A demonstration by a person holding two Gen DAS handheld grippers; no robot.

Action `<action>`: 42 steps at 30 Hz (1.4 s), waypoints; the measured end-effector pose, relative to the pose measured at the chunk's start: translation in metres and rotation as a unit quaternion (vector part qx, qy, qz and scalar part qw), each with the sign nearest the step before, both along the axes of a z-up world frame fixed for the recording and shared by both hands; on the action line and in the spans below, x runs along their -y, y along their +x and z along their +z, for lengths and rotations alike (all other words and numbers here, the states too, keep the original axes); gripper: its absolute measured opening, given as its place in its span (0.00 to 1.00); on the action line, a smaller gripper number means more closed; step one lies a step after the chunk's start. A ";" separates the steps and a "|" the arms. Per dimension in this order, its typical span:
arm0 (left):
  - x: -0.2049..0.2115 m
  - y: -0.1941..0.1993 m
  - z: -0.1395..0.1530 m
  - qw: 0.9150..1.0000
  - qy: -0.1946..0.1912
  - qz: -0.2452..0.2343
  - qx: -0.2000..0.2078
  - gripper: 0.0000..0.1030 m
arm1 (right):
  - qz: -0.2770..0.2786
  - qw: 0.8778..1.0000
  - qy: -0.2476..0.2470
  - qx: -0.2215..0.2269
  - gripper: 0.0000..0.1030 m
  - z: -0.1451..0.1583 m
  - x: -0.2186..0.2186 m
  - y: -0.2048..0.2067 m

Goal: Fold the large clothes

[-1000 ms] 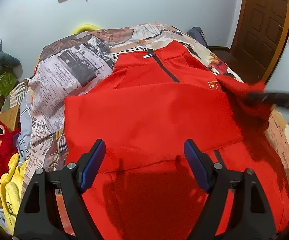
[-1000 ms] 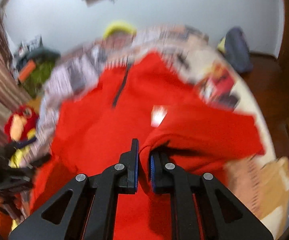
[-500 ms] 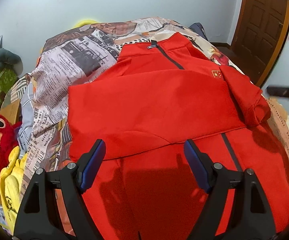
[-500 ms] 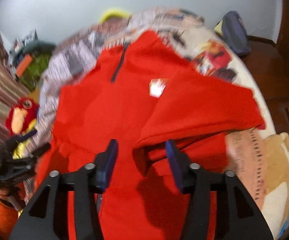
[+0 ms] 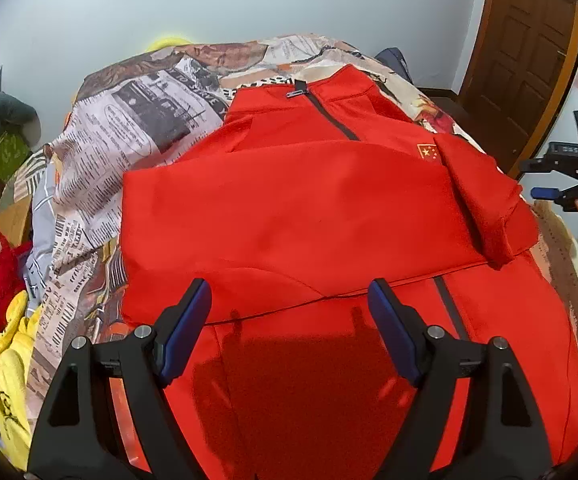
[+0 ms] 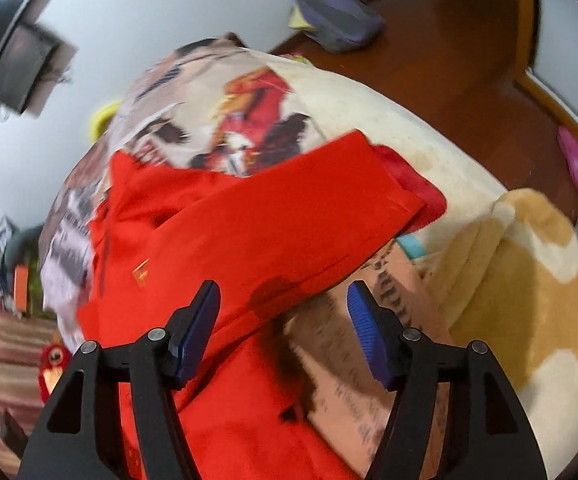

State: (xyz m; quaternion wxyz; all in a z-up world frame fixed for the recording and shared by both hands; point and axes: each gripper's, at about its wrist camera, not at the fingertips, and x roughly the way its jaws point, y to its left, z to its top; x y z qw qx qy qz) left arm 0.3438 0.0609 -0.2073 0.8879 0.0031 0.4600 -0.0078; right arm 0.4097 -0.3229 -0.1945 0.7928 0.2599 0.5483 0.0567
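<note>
Both my grippers, left gripper and right gripper, hang spread above the red jacket; next I'd pinch its hem squarely, both layers.

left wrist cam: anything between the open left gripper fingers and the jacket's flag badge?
Only the red jacket itself: its folded-over sleeve spans from the left gripper up to the flag badge. Nothing else lies there, per the left wrist view.

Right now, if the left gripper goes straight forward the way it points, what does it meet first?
Probably the red zip-up jacket spread on the newspaper-print bedcover: the open left gripper points at its folded sleeve, though depth is unclear.
</note>
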 end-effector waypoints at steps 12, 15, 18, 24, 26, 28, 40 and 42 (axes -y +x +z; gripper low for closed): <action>-0.010 0.005 -0.011 1.000 -0.008 0.014 -0.008 0.78 | -0.058 0.998 0.019 -0.018 0.16 -0.037 -0.005 0.029; -0.012 0.002 -0.010 1.000 -0.007 0.014 -0.005 0.77 | -0.041 0.999 0.014 -0.008 0.08 -0.031 -0.008 0.031; -0.014 -0.001 -0.005 1.000 -0.006 0.014 0.000 0.77 | -0.026 1.000 -0.005 0.011 0.07 -0.016 -0.013 0.028; -0.020 -0.011 0.010 1.000 -0.004 0.018 0.019 0.77 | 0.023 0.996 -0.026 0.085 0.07 0.054 -0.045 0.017; -0.023 -0.014 0.015 0.999 -0.006 0.020 0.026 0.77 | 0.050 0.991 -0.029 0.118 0.07 0.082 -0.063 0.009; -0.028 -0.019 0.022 0.999 -0.011 0.024 0.035 0.77 | 0.075 0.986 -0.033 0.144 0.07 0.103 -0.083 0.002; -0.076 -0.050 0.039 0.996 -0.034 0.056 0.054 0.78 | 0.273 0.948 -0.059 0.152 0.07 0.088 -0.267 -0.053; -0.086 -0.056 0.034 0.996 -0.036 0.062 0.049 0.77 | 0.303 0.943 -0.063 0.125 0.07 0.066 -0.290 -0.059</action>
